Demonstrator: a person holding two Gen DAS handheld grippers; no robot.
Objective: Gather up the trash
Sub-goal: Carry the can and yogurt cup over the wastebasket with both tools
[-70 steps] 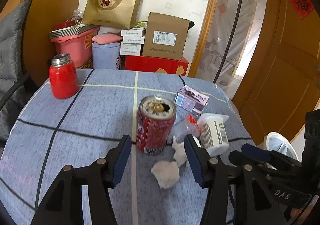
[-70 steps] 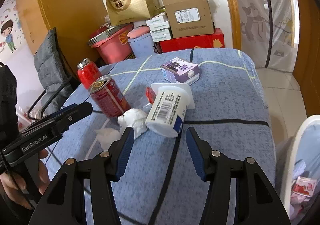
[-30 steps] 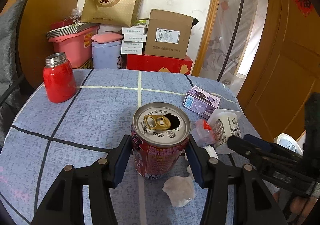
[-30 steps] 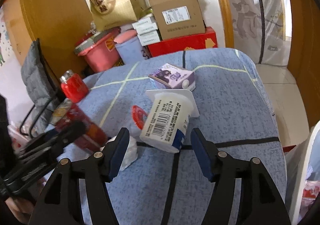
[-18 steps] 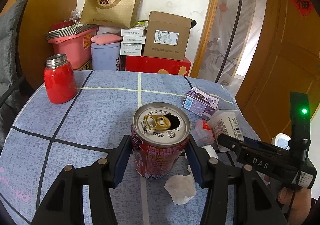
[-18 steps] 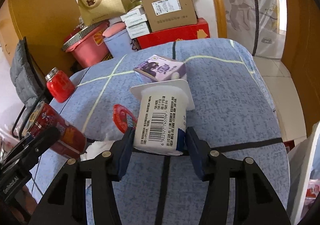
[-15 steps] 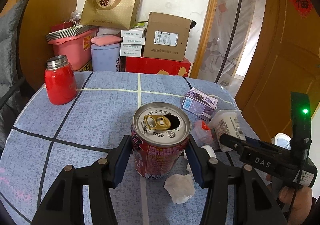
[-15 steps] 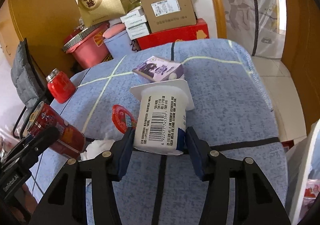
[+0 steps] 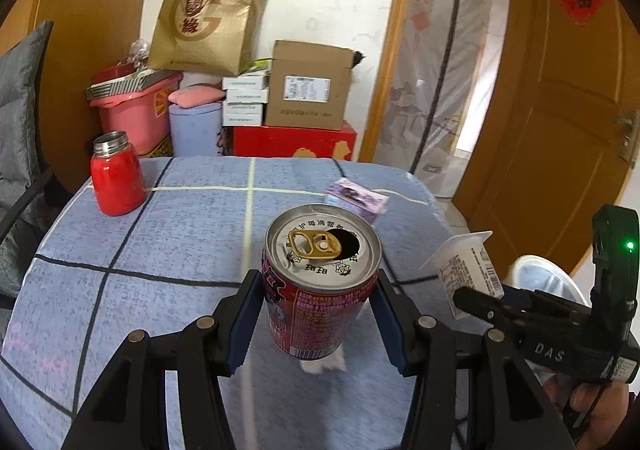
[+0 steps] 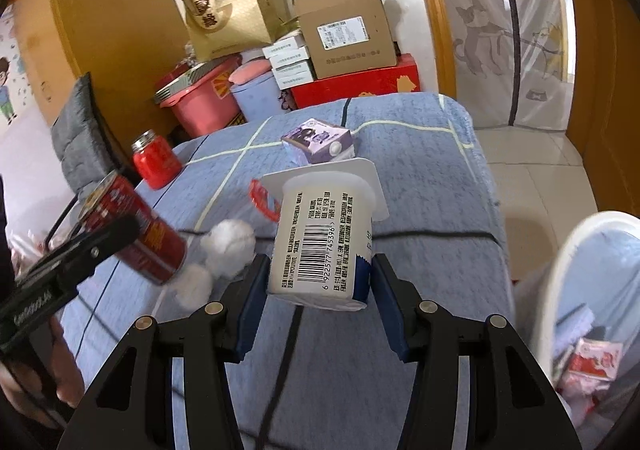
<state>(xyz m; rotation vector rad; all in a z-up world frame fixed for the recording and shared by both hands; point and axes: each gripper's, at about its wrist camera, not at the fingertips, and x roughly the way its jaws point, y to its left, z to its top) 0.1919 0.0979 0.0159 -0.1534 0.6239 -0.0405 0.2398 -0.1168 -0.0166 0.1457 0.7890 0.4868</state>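
Currently, the red drink can (image 9: 320, 282) is clamped between the fingers of the left gripper (image 9: 318, 324) and is held clear above the blue checked tablecloth (image 9: 180, 234), its opened top facing the camera. Crumpled white tissues (image 10: 230, 242) lie on the tablecloth just right of the can — one partly hidden beneath it. Further right, the white yogurt cup (image 10: 324, 238) is gripped by its base in the right gripper (image 10: 320, 308), also lifted off the tablecloth. A purple carton (image 10: 320, 140) rests on the tablecloth beyond the cup, and a white bin (image 10: 576, 314) stands past the tablecloth's right edge.
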